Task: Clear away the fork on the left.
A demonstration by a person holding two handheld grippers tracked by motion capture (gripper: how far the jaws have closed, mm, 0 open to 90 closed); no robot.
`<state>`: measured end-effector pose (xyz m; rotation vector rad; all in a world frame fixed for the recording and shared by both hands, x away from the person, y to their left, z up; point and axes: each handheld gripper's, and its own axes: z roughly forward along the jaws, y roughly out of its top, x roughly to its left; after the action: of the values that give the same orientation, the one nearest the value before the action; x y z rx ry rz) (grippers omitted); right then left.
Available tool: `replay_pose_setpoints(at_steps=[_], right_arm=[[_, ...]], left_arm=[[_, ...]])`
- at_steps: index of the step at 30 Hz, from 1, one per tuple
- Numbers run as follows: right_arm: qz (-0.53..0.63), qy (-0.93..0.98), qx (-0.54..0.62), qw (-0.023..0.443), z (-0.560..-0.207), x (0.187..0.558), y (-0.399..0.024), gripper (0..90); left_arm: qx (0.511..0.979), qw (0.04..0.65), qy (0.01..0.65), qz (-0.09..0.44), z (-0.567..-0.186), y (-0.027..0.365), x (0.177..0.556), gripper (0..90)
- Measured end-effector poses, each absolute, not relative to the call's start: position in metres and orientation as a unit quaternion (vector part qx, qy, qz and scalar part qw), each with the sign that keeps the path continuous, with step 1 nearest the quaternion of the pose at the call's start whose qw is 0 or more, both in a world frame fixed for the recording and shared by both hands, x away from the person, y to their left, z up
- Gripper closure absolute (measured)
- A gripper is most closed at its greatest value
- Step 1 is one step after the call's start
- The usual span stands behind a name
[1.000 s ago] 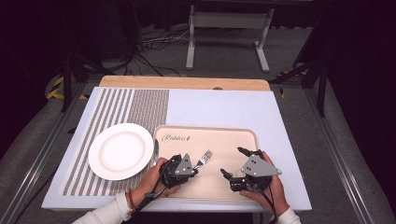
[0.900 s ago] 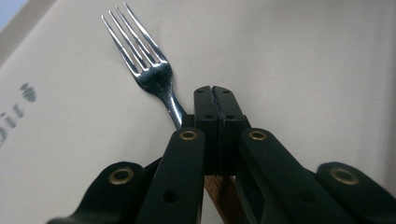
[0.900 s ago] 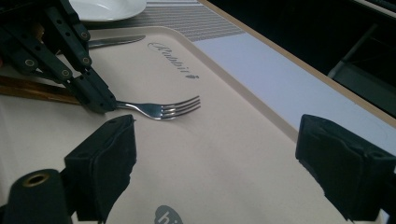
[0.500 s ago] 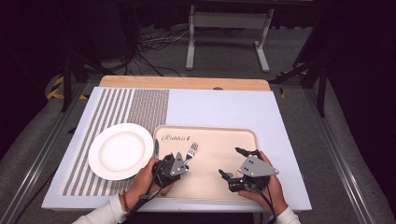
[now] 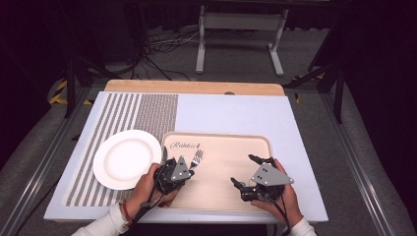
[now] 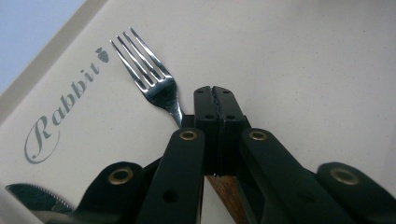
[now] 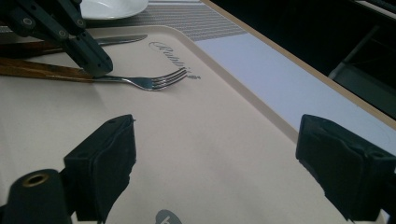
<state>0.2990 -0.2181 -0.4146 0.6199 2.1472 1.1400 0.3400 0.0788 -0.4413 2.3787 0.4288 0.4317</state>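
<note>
A fork (image 5: pixel 197 158) with a wooden handle is at the left end of the beige tray (image 5: pixel 231 145), tines toward the "Rabbit" print. My left gripper (image 5: pixel 189 168) is shut on the fork's neck; in the left gripper view the jaws (image 6: pixel 215 91) meet over the neck of the fork (image 6: pixel 150 80), and the wooden handle runs under them. The right gripper view shows that grip on the fork (image 7: pixel 154 82) from the side. My right gripper (image 5: pixel 243 170) hovers open over the tray's right half, and nothing lies between its pads (image 7: pixel 219 154).
A knife (image 5: pixel 164 154) lies along the tray's left rim beside the fork, its blade (image 7: pixel 117 40) pointing away. A white plate (image 5: pixel 126 158) sits left of the tray on a striped placemat (image 5: pixel 133 110). The table's front edge is close to both hands.
My left gripper has slid left across the tray toward the plate, taking the fork with it. The right gripper has stayed where it was.
</note>
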Motion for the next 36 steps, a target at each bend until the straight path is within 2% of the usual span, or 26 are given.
replay_pose_setpoints(at_steps=[6,19,36], right_arm=[[0.43,0.815,0.235,0.309,-0.415,0.299,-0.218,13.1],[0.432,0.814,0.233,0.309,-0.416,0.299,-0.217,13.2],[0.428,0.817,0.234,0.308,-0.417,0.299,-0.217,13.1]], left_arm=[[0.923,0.308,0.16,0.167,-0.452,0.071,0.347,90.0],[0.928,0.268,0.174,0.19,-0.448,0.087,0.341,90.0],[0.927,0.256,0.192,0.195,-0.447,0.097,0.341,90.0]])
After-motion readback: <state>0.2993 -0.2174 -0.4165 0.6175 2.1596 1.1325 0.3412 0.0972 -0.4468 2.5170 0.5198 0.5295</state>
